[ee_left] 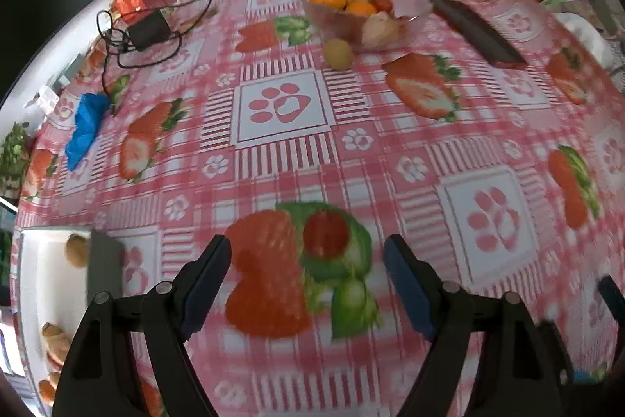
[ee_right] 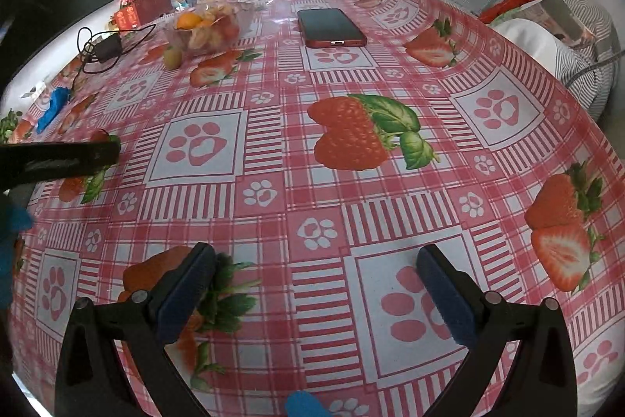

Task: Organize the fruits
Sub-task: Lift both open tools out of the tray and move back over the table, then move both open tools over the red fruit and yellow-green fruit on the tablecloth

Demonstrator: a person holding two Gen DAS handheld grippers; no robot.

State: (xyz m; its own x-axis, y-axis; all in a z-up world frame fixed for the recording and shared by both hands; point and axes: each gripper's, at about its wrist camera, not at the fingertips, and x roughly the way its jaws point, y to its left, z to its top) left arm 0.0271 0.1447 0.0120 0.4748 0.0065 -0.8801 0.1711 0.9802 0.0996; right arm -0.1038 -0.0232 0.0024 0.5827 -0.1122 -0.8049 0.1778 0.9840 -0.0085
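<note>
A small red tomato (ee_left: 325, 234) lies on the tablecloth just ahead of my open left gripper (ee_left: 308, 260), between the fingers' line. A clear bowl (ee_left: 412, 11) with oranges and other fruit stands far across the table, with a green fruit (ee_left: 338, 54) beside it; the bowl also shows in the right wrist view (ee_right: 203, 30) with the green fruit (ee_right: 172, 57). A white tray (ee_left: 47, 268) with a brown fruit (ee_left: 76, 251) and several pieces sits at left. My right gripper (ee_right: 316, 272) is open and empty over the cloth. The left gripper's finger (ee_right: 70, 153) shows at left, partly hiding the tomato (ee_right: 102, 135).
A red phone (ee_right: 330, 26) lies far centre; it also shows in the left wrist view (ee_left: 476, 30). A black charger with cable (ee_left: 148, 28) and a blue cloth (ee_left: 86, 127) lie at left. A sofa with cushions (ee_right: 547, 6) borders the table's right edge.
</note>
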